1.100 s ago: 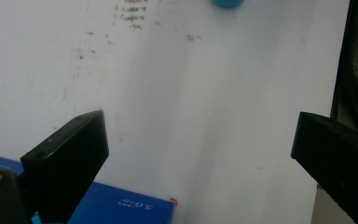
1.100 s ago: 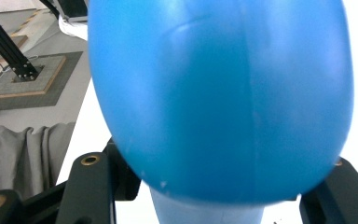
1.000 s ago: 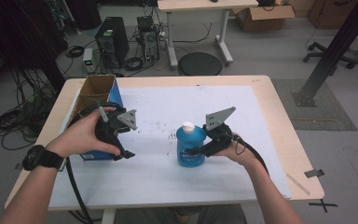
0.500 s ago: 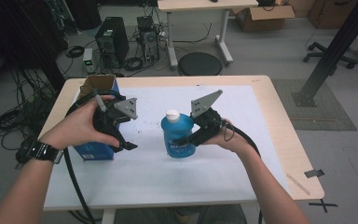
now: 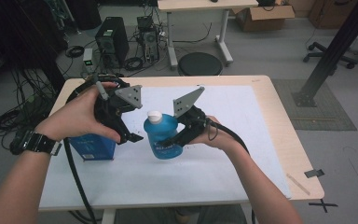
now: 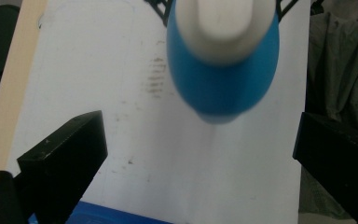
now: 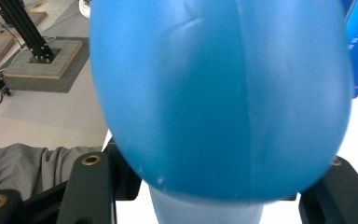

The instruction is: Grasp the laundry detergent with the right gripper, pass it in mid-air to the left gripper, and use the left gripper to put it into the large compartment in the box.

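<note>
One blue box (image 5: pixel 91 147) sits just left of the held bottle (image 5: pixel 162 135)

Bare forearms, two black handheld grippers
Left wrist: black watch (image 5: pixel 31 141). Grippers (image 5: pixel 121 122) (image 5: pixel 186 128): grey triangular plates, black cables, brass screw inserts.
</note>
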Demonstrator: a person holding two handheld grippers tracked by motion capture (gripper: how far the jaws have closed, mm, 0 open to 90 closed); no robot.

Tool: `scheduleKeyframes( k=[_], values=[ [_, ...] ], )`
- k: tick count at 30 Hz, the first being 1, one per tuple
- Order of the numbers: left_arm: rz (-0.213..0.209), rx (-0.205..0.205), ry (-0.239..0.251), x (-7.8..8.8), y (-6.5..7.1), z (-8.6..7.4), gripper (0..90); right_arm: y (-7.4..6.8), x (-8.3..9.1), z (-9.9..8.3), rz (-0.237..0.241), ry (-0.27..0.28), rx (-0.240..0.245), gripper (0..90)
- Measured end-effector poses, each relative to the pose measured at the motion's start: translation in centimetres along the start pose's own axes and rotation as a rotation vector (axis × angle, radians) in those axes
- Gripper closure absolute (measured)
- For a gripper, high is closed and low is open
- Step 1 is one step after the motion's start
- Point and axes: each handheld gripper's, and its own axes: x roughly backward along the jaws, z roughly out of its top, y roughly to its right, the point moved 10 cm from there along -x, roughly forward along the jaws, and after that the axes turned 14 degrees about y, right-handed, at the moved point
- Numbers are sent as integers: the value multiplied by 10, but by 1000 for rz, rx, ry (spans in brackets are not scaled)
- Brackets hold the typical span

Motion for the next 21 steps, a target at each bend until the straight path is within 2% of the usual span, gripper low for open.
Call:
scheduleKeyframes(
  k=[1,5,7,13,19,21],
  values=[
    [-9,-3,-11,-1,2,3,34,-1,-5,2,4,-6,1,420],
    [5,-3,-34,-4,1,6,35,-4,-13,5,22,-10,7,420],
    [-1,-12,-49,-7,3,7,35,-4,-16,7,25,-13,9,420],
    [-13,-13,-74,-14,6,8,35,-6,-19,10,30,-25,20,420],
    [-39,-35,-86,-19,8,11,36,-7,-22,11,31,-37,21,421],
    [-40,-37,-108,-21,8,10,42,-7,-22,11,25,-36,23,421]
  ],
)
